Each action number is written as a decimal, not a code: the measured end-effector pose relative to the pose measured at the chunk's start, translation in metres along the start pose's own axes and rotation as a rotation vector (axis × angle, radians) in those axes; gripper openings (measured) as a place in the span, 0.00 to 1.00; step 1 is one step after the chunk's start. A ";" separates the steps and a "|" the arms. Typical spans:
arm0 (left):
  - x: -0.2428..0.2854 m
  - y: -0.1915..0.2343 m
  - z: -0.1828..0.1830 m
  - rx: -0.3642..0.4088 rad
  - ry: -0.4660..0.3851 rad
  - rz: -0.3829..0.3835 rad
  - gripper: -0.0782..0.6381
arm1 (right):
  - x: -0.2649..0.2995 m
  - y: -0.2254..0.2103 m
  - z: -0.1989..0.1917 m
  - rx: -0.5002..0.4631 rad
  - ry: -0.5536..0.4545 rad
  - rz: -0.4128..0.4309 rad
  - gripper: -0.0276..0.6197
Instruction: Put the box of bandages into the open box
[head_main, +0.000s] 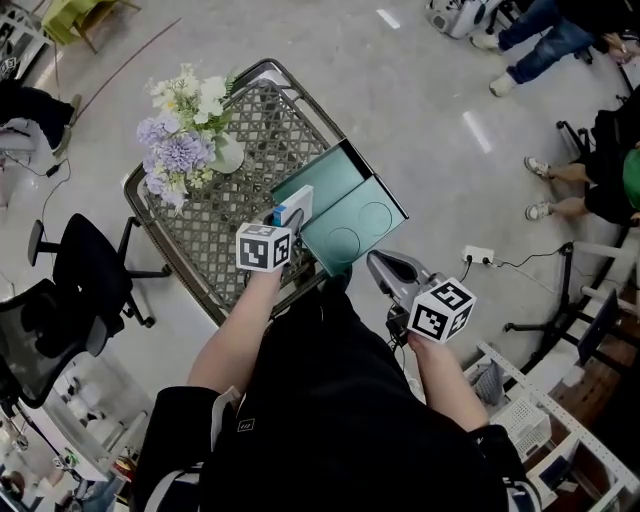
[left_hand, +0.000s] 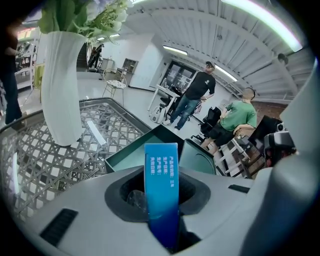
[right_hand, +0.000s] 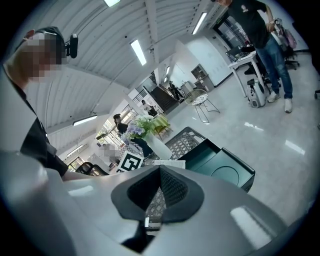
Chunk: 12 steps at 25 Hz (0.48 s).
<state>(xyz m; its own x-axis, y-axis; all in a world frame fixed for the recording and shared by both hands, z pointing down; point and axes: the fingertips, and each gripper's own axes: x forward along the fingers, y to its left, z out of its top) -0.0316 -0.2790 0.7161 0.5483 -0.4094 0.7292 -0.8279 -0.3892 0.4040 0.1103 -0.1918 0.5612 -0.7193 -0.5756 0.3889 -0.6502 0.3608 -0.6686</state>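
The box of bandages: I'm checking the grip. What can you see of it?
The box of bandages is a slim carton, cardboard by the look, blue and white, with small white print on its narrow blue face. It sticks out lengthwise from the left gripper's jaws, which clamp its broad sides, at the left edge of the teal open box. Nothing else visibly touches it.

I'm looking into what reads as a big open lab or workshop hall. There is a polished grey floor (head_main: 430, 130), black office chairs (head_main: 75, 265), a power strip (head_main: 478, 255) trailing its cable, metal shelving (head_main: 545, 425), a ribbed white ceiling (left_hand: 200, 30) with strip lights (right_hand: 139, 52), and people (left_hand: 197, 92) standing about.
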 end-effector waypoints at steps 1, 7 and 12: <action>0.000 0.001 0.001 0.006 -0.002 0.005 0.23 | 0.000 0.000 -0.001 0.003 0.002 0.000 0.06; 0.000 0.010 -0.003 0.027 0.013 0.040 0.33 | 0.007 0.002 -0.005 0.012 0.019 0.013 0.06; -0.007 0.019 -0.011 -0.008 0.012 0.073 0.36 | 0.013 0.009 -0.005 0.007 0.036 0.034 0.06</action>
<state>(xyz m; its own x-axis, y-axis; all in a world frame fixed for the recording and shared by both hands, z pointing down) -0.0525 -0.2746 0.7248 0.4853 -0.4263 0.7634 -0.8663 -0.3523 0.3540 0.0937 -0.1922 0.5638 -0.7495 -0.5362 0.3881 -0.6235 0.3750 -0.6860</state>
